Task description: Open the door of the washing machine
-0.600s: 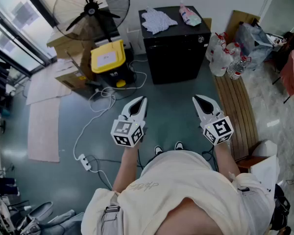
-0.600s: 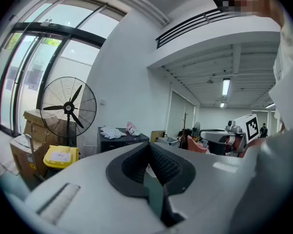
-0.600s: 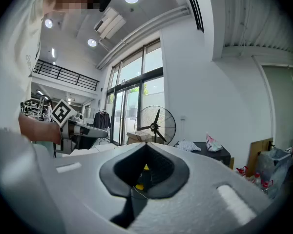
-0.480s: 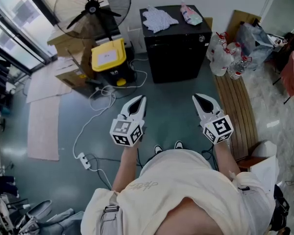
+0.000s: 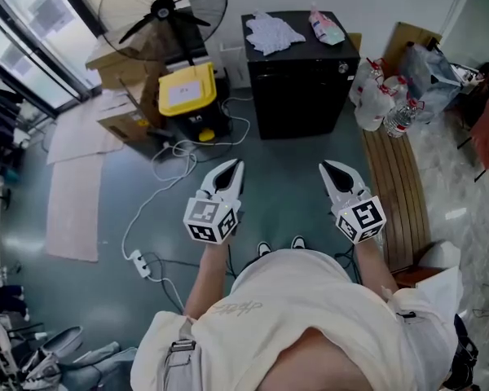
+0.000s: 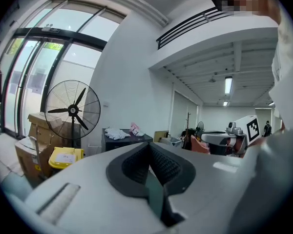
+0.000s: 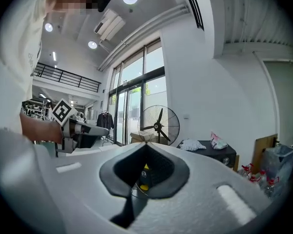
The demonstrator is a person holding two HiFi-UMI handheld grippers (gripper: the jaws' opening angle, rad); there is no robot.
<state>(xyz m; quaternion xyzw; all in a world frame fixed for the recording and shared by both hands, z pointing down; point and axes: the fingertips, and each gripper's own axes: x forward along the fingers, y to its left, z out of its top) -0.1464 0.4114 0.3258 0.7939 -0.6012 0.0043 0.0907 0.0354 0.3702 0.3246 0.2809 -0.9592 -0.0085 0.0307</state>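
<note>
The washing machine (image 5: 306,80) is a black box against the far wall, its front face dark and its door shut as far as I can tell. It also shows small in the left gripper view as the washing machine (image 6: 123,141) and in the right gripper view as the washing machine (image 7: 212,153). My left gripper (image 5: 235,167) and right gripper (image 5: 329,168) hang side by side over the floor, well short of the machine. Both are shut with nothing between their jaws. The left gripper (image 6: 147,145) and right gripper (image 7: 145,145) point roughly level toward that wall.
A white cloth (image 5: 270,32) and a pink pouch (image 5: 326,27) lie on top of the machine. A standing fan (image 5: 163,15), a yellow-topped unit (image 5: 186,92) and cardboard boxes (image 5: 122,112) stand at its left. A cable with a power strip (image 5: 138,263) trails on the floor. A wooden bench (image 5: 395,194) with bags (image 5: 383,96) runs along the right.
The head view has swung a little, so the machine and fan sit slightly further right. Both grippers keep their places and stay shut.
</note>
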